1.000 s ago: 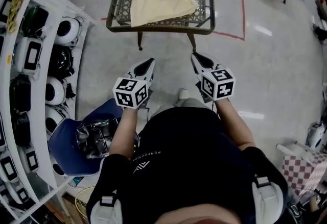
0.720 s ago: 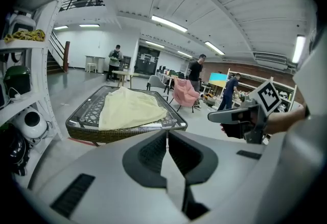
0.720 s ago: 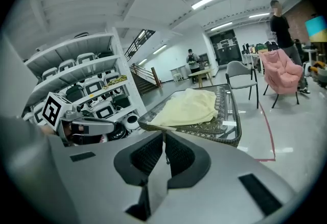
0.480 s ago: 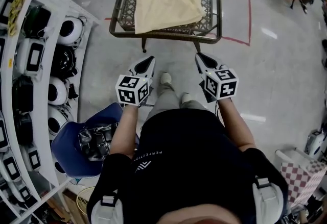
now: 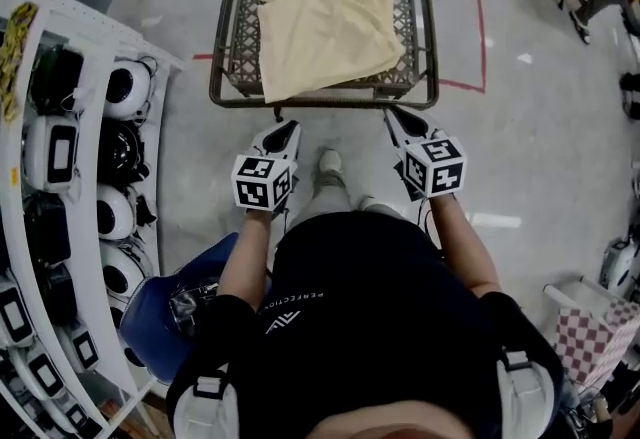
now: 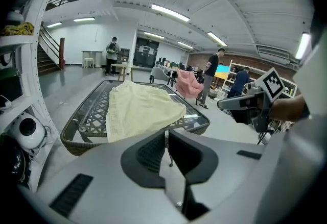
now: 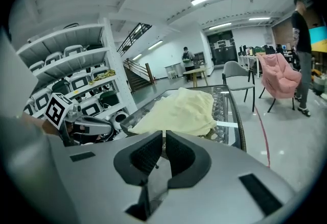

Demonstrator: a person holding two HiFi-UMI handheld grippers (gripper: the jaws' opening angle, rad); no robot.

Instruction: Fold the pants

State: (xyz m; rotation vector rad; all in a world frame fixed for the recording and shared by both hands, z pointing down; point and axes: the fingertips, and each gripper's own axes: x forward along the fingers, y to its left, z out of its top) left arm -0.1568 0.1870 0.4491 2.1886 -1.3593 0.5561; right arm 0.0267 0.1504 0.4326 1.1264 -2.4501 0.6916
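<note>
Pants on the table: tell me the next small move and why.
Probably open both jaws and reach forward to the near edge of the pants: left gripper and right gripper are shut, empty, just short of the table where they lie spread.

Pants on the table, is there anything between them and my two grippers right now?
Nothing visible. The cream pants lie alone on the glass-topped table, their near edge at its front rim. The left gripper and right gripper, both shut and empty, are just short of that rim with only open air ahead.
</note>
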